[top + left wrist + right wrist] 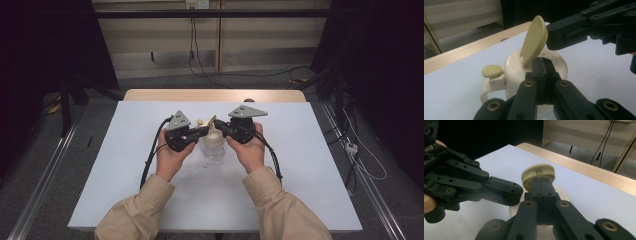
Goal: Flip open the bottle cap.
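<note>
A small clear jar (213, 149) with a cream domed lid (514, 67) stands mid-table. Its yellow-green flip cap (534, 37) is raised almost upright, baring small holes in the lid. A second small yellow-green cap (492, 70) sits shut on a side spout above a cream handle. My left gripper (204, 131) is shut, its tip (543, 65) resting over the lid just in front of the raised cap. My right gripper (218, 123) is shut too, its tip (541, 182) against the cap's ringed underside (538, 173). Nothing shows between either pair of jaws.
The jar stands on a white mat (300, 165) laid over a wooden table (215, 95). Cables trail from both grippers toward the front edge. A metal rail (40, 185) runs along the floor at the left, with wires on the floor behind and to the right.
</note>
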`<state>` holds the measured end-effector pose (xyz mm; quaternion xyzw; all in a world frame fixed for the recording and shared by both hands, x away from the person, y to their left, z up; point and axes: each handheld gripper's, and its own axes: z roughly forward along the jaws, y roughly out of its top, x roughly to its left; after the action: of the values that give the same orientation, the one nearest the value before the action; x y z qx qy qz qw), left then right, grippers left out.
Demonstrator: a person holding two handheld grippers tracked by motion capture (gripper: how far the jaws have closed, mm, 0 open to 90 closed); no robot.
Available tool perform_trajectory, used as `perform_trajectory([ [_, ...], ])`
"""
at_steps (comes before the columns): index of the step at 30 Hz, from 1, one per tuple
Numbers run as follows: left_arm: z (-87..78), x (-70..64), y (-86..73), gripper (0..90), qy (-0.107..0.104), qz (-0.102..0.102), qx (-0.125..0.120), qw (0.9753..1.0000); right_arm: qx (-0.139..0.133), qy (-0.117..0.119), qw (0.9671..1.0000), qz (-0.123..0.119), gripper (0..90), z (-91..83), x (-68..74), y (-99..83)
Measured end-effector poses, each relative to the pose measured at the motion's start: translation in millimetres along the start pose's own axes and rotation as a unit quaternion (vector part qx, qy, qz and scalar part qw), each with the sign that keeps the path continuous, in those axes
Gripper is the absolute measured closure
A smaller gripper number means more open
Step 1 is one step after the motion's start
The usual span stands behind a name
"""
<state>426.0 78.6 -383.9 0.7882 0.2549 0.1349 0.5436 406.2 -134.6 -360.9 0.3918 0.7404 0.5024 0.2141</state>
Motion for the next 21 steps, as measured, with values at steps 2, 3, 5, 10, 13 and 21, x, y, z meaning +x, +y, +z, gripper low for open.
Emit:
perform_trajectory([
  [2, 0.0, 0.0, -0.1, 90.0, 0.000, 0.000, 0.000, 1.0000, 0.000, 0.001, 1.0000, 0.000, 90.0, 0.2, 0.1, 0.3],
  [3, 0.0, 0.0, -0.1, 90.0, 0.000, 0.000, 0.000, 1.0000, -0.001, 0.000, 1.0000, -0.002, 90.0, 0.5, -0.1, 0.4],
  [5, 0.0, 0.0, -0.2, 90.0, 0.000, 0.000, 0.000, 1.0000, -0.002, 0.000, 1.0000, -0.002, 90.0, 0.9, -0.1, 0.4],
  [10, 0.0, -0.2, -0.1, 90.0, 0.000, 0.000, -0.001, 1.0000, -0.002, -0.001, 1.0000, -0.001, 90.0, 1.7, 0.1, 1.0],
  [13, 0.0, -0.1, -0.2, 90.0, 0.000, 0.000, 0.000, 1.0000, -0.002, -0.001, 1.0000, 0.000, 90.0, 1.7, 0.4, 2.1],
  [21, 0.1, -0.3, -0.5, 90.0, 0.001, -0.001, -0.002, 1.0000, -0.004, -0.002, 1.0000, -0.003, 90.0, 3.5, 0.7, 4.5],
])
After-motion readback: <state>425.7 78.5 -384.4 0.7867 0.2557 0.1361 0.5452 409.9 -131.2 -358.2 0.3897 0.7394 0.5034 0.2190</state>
